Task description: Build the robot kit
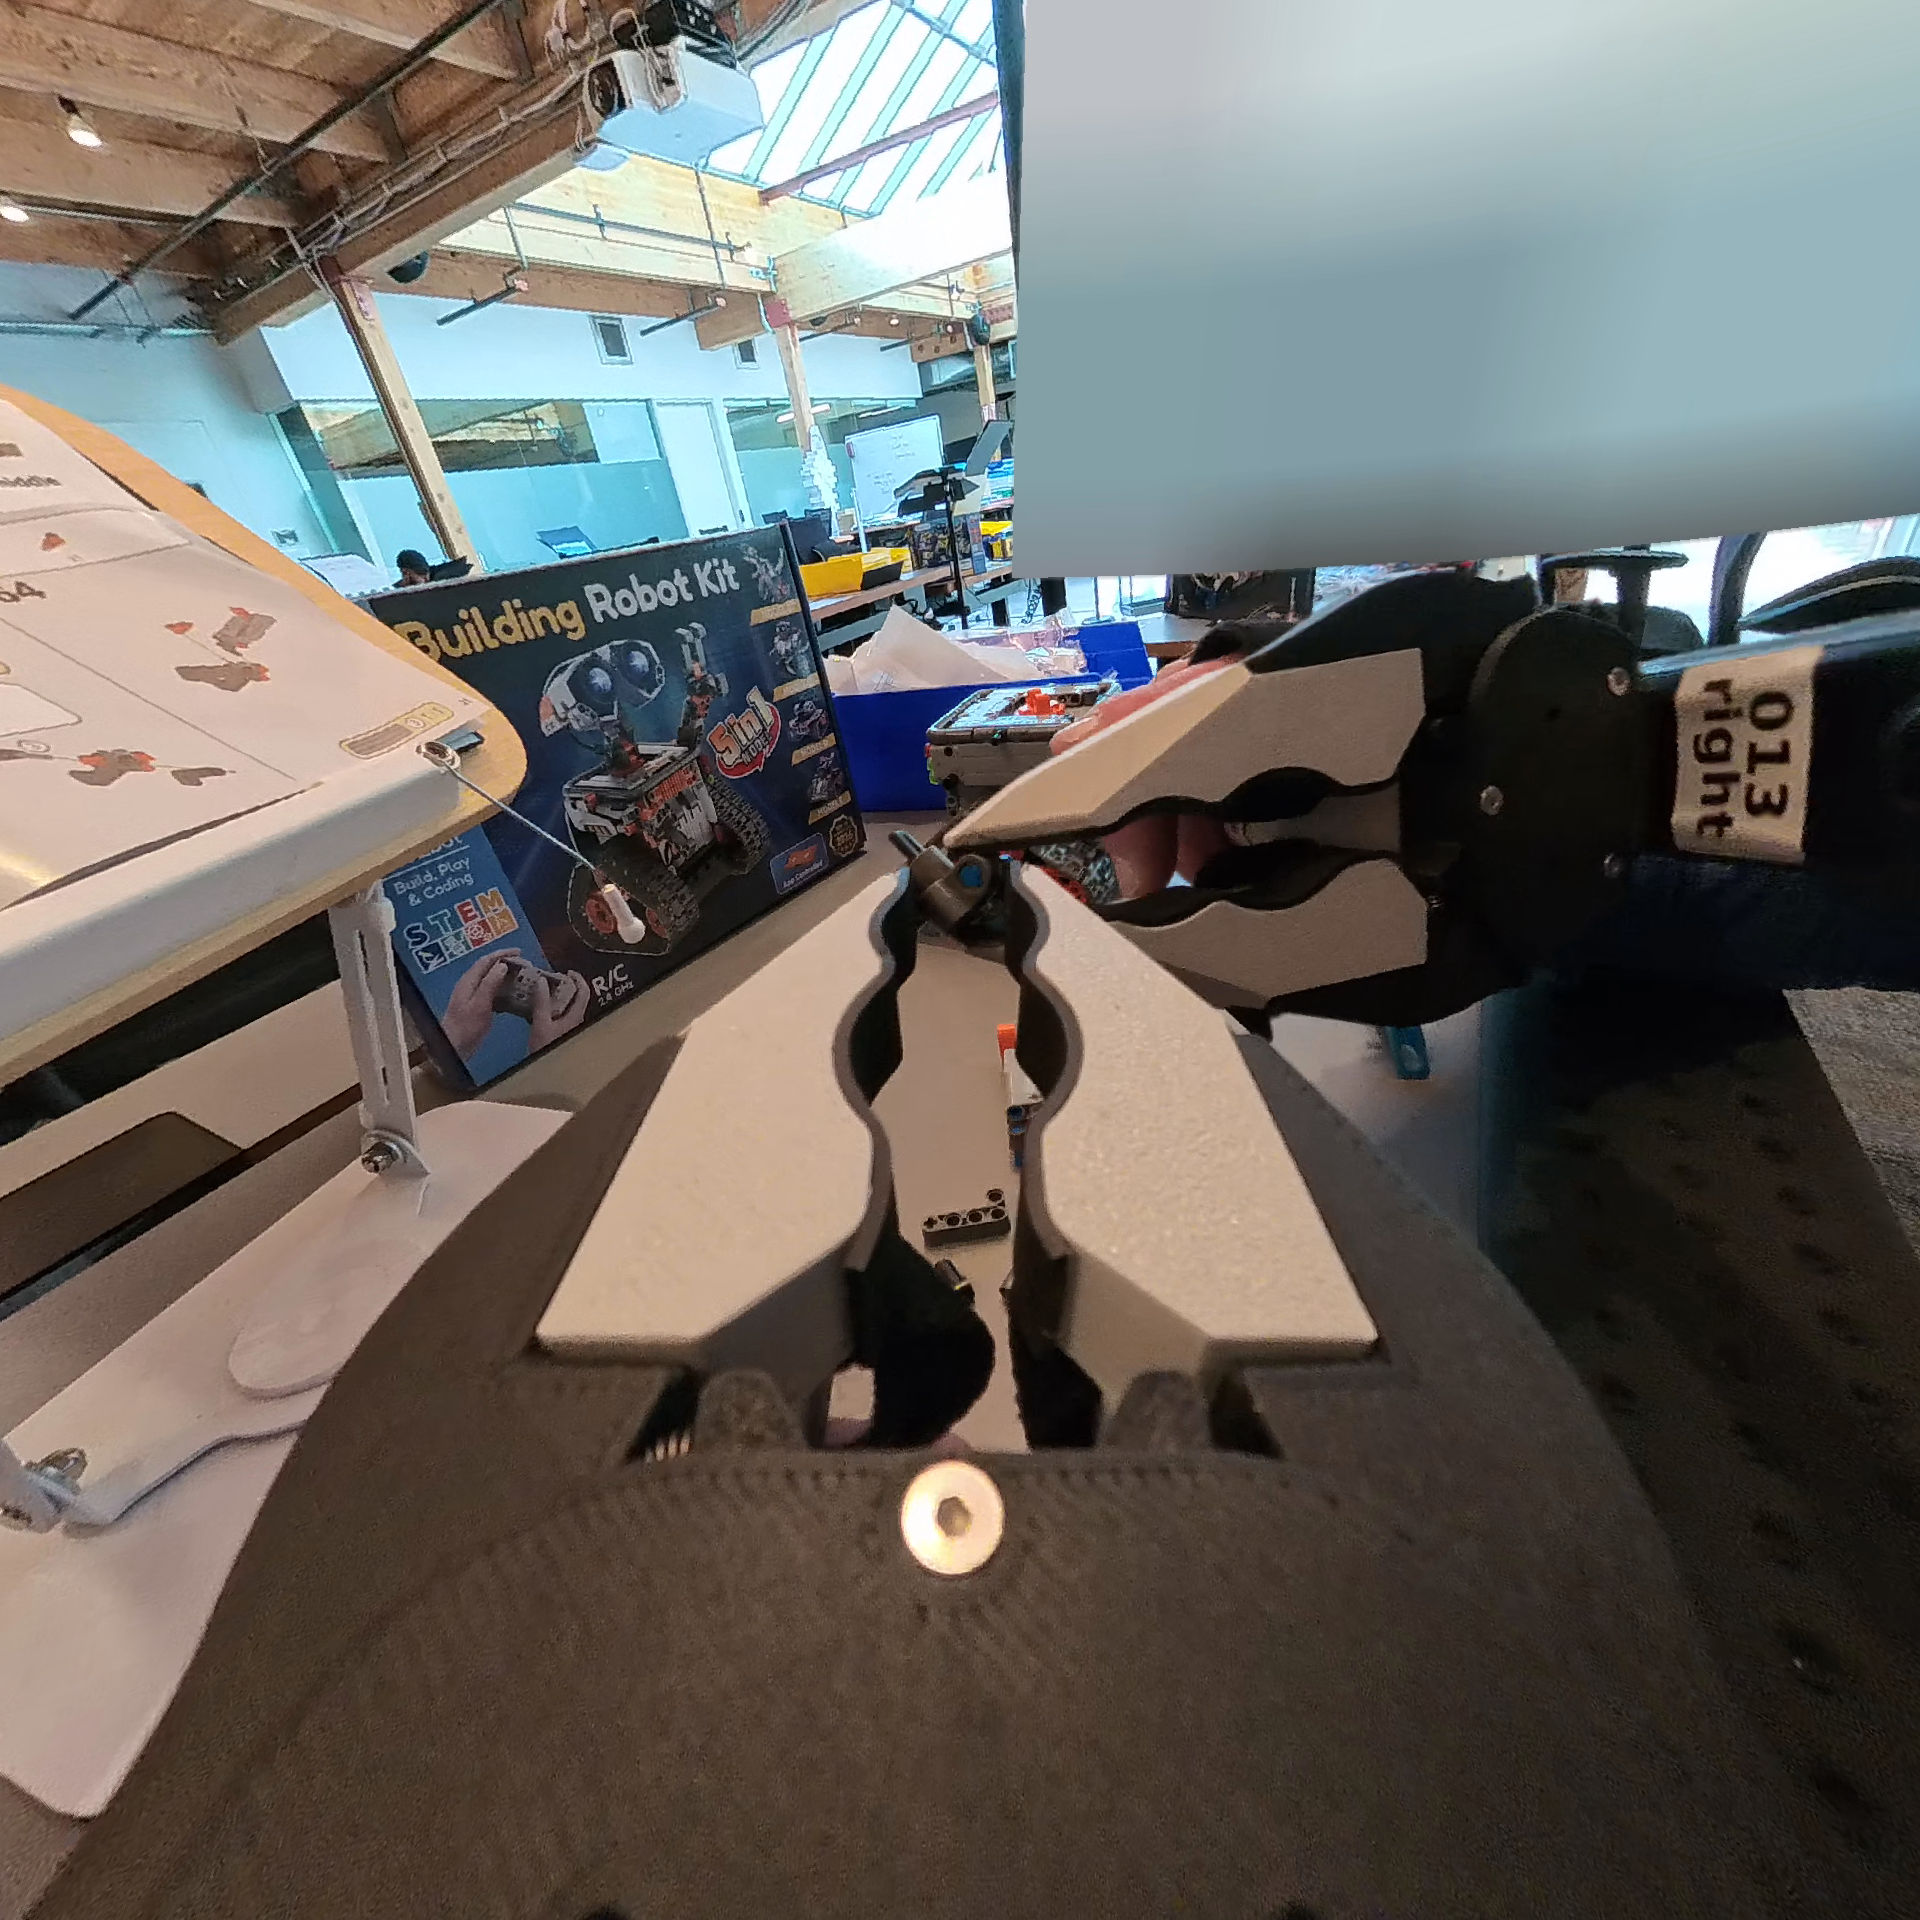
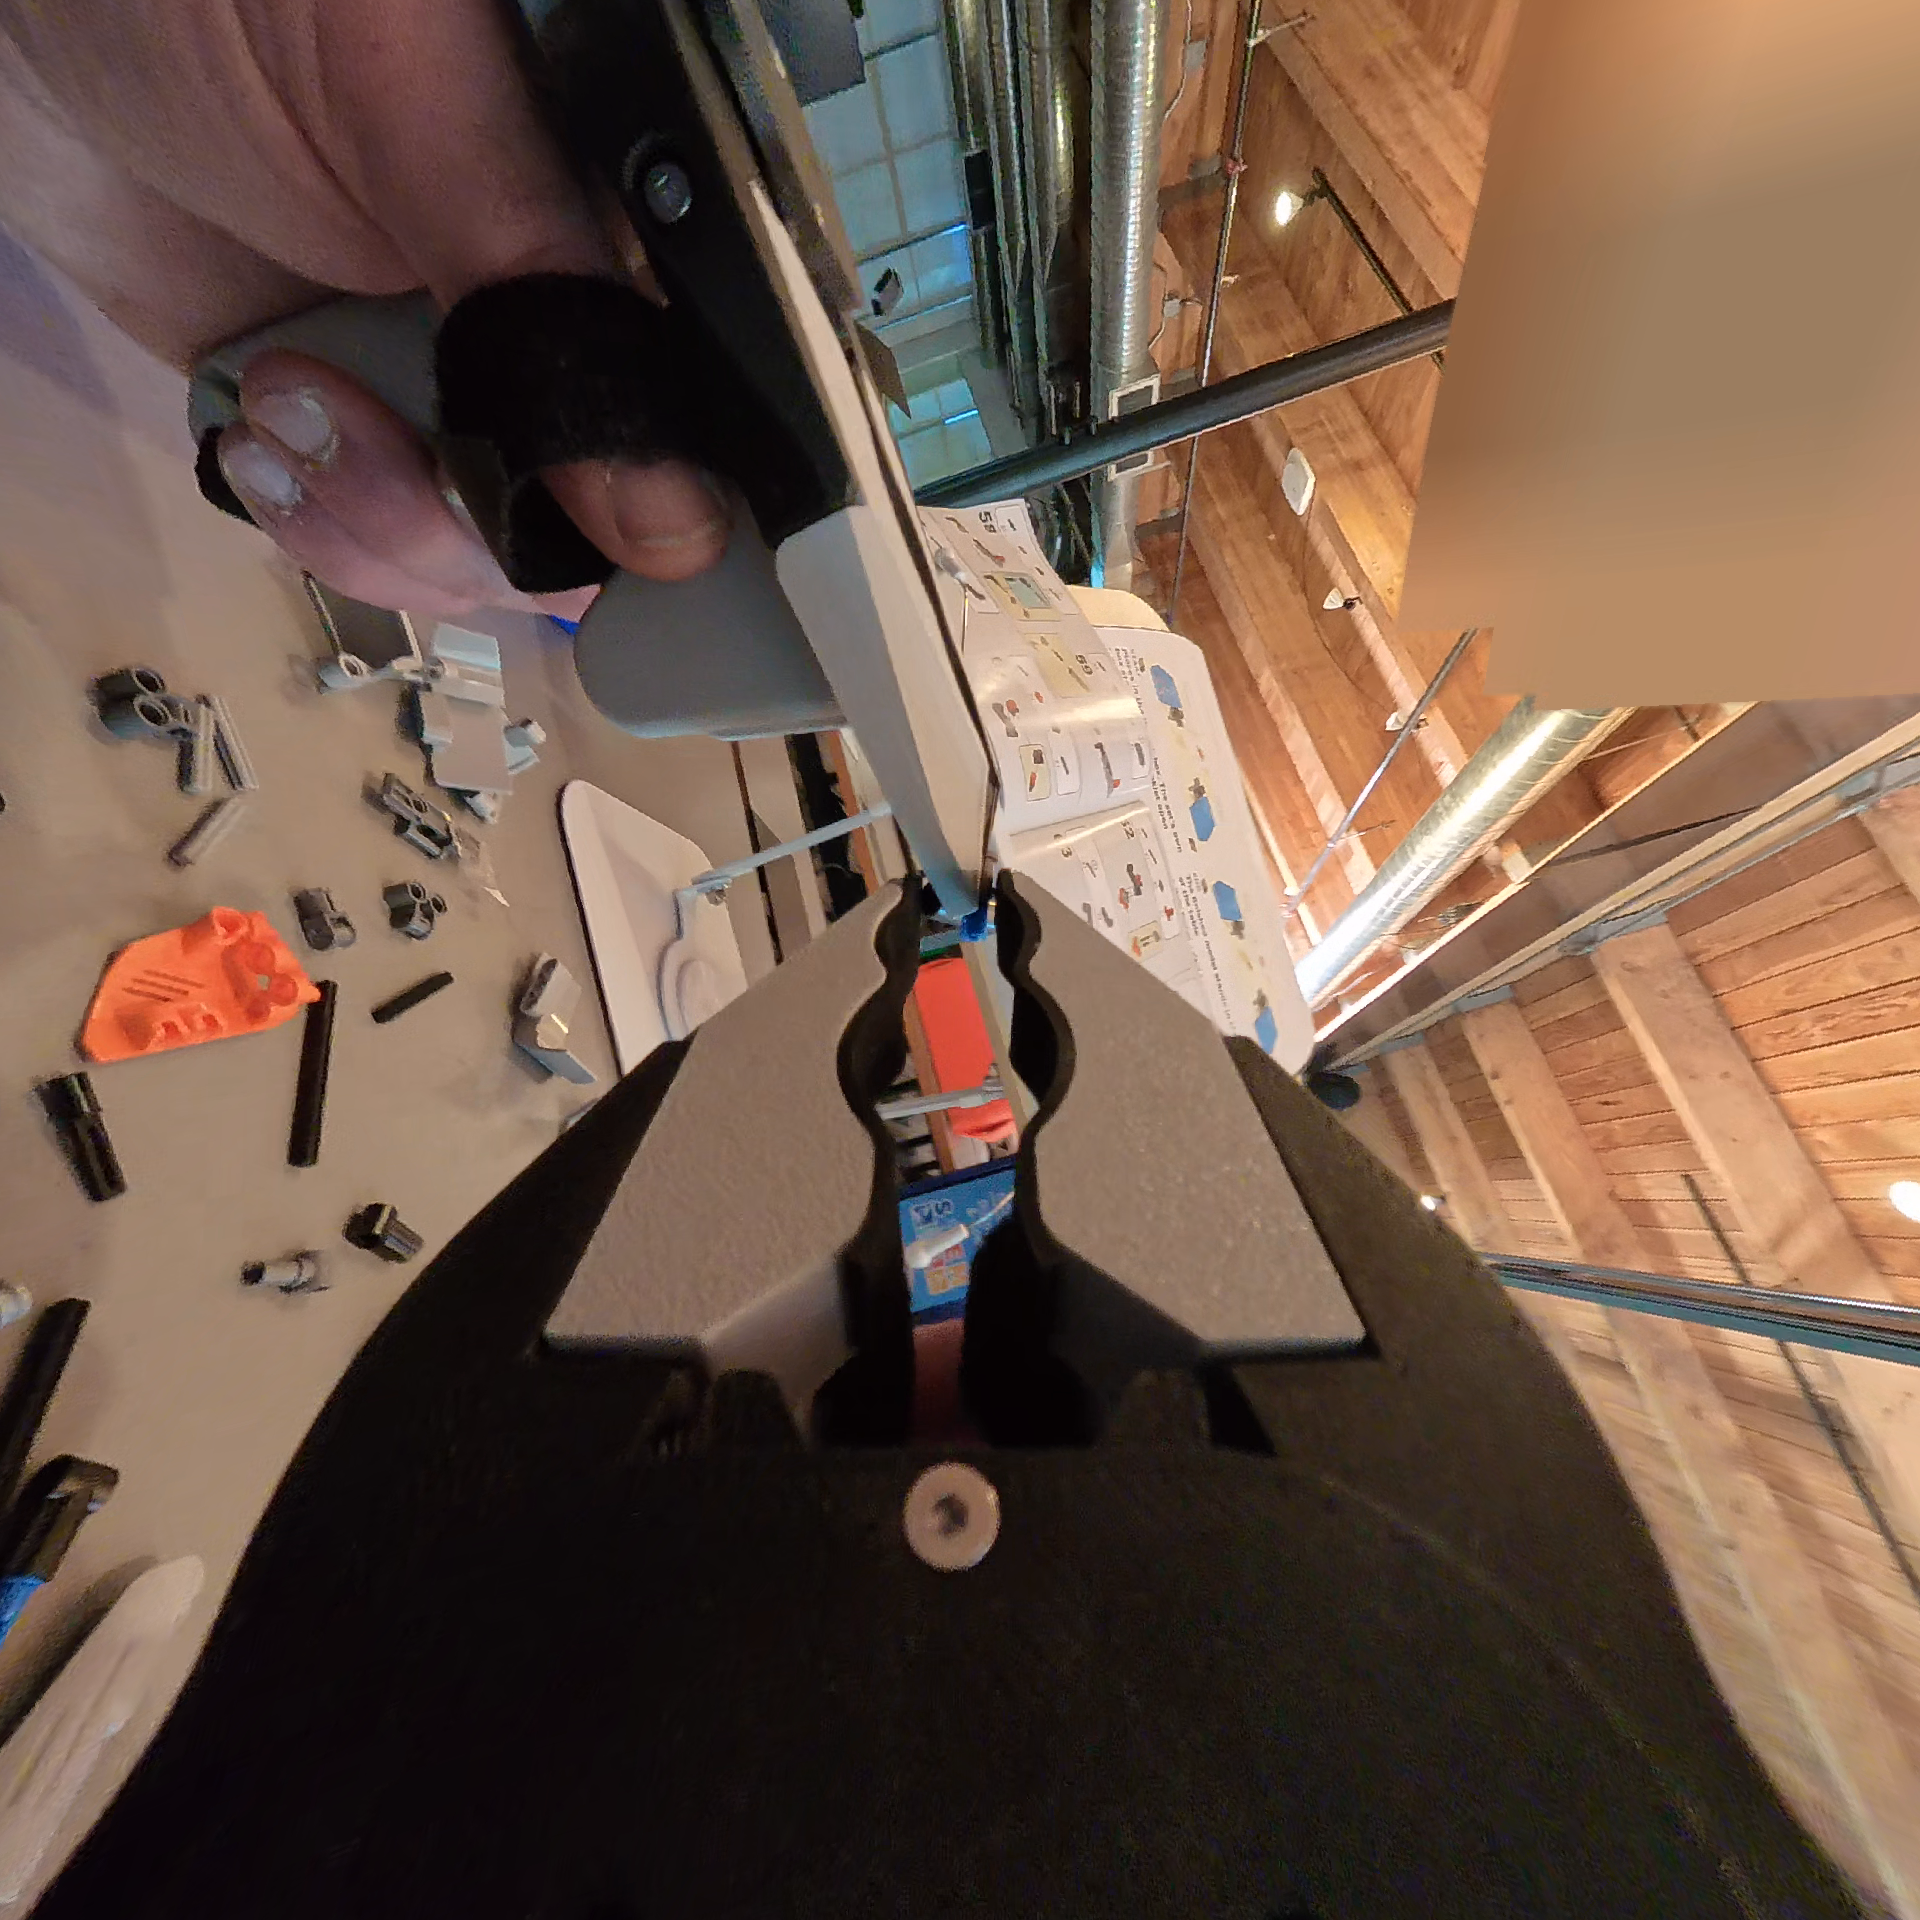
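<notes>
My left gripper is shut on a small dark grey connector that has a blue pin in it, held above the table. My right gripper comes in from the right and is shut on the blue pin at the same spot. Its upper finger lies over the connector. In the right wrist view the left gripper's finger shows edge-on, with a person's hand behind it.
A robot kit box and an instruction booklet on a tilted stand stand to the left. A blue bin and a part-built model are behind. Loose parts lie on the table: an orange panel, black axles and grey pieces. Less than 4 cm separates the two grippers' tips. From either gripper's tips it is about 15 cm to the orange panel.
</notes>
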Action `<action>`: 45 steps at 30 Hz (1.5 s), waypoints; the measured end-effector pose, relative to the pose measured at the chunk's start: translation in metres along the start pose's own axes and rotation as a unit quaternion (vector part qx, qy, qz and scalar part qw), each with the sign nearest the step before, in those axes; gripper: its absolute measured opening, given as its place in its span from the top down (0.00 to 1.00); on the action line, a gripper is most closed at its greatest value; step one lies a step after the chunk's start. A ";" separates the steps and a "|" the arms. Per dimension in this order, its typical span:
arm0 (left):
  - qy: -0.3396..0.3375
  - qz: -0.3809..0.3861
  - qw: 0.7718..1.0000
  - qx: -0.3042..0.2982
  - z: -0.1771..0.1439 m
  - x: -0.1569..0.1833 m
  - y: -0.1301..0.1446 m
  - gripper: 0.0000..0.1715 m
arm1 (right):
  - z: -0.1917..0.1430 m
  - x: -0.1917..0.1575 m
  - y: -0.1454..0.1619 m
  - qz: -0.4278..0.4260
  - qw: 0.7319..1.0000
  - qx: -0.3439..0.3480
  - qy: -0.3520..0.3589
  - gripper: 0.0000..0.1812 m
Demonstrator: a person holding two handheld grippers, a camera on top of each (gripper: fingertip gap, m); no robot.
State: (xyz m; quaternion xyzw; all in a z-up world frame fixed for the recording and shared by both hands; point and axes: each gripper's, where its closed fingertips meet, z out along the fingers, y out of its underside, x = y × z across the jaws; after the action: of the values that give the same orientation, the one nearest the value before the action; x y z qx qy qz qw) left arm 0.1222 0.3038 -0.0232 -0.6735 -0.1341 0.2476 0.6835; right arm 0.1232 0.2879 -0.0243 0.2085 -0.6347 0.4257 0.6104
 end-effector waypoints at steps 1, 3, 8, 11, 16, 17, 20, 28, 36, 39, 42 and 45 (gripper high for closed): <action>0.001 0.003 1.000 0.001 0.000 0.000 -0.001 0.92 | 0.000 0.000 -0.001 0.015 1.000 0.003 -0.007 0.94; 0.004 0.010 1.000 0.001 -0.001 0.001 0.000 0.92 | -0.002 -0.001 -0.002 0.063 0.997 0.013 -0.035 0.93; 0.004 0.022 1.000 0.000 0.000 0.003 -0.001 0.92 | -0.017 -0.006 0.000 0.234 0.958 0.054 -0.154 0.88; 0.010 0.019 1.000 -0.001 -0.001 0.003 0.000 0.92 | -0.022 0.001 0.006 0.321 0.927 0.068 -0.183 0.84; 0.059 0.040 0.997 -0.012 0.002 0.024 0.004 0.92 | -0.026 0.009 0.013 0.465 0.848 0.088 -0.238 0.87; 0.068 0.045 0.997 -0.012 0.002 0.028 0.005 0.92 | -0.026 0.007 0.013 0.484 0.833 0.090 -0.252 0.87; 0.087 0.063 0.994 -0.019 0.002 0.037 0.008 0.92 | -0.033 -0.002 0.005 0.532 0.779 0.107 -0.314 0.88; 0.125 0.084 0.989 -0.011 -0.002 0.053 0.006 0.92 | -0.046 -0.006 -0.008 0.583 0.702 0.129 -0.387 0.90; 0.141 0.095 0.985 -0.003 -0.005 0.060 0.004 0.92 | -0.054 -0.007 -0.016 0.588 0.679 0.149 -0.414 0.95; 0.137 0.097 0.986 0.002 -0.006 0.059 0.002 0.92 | -0.053 -0.005 -0.017 0.585 0.686 0.151 -0.406 0.95; 0.133 0.095 0.986 0.008 -0.006 0.057 0.000 0.92 | -0.052 -0.004 -0.017 0.582 0.692 0.152 -0.399 0.94; 0.136 0.083 0.987 0.020 -0.008 0.056 -0.005 0.92 | -0.050 -0.002 -0.013 0.583 0.697 0.150 -0.390 0.89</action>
State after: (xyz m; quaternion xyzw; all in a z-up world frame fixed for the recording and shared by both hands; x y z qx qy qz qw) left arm 0.1744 0.3263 -0.0271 -0.6956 0.0214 0.2122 0.6861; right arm 0.1641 0.3203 -0.0275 0.0327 -0.7377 0.6666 -0.1018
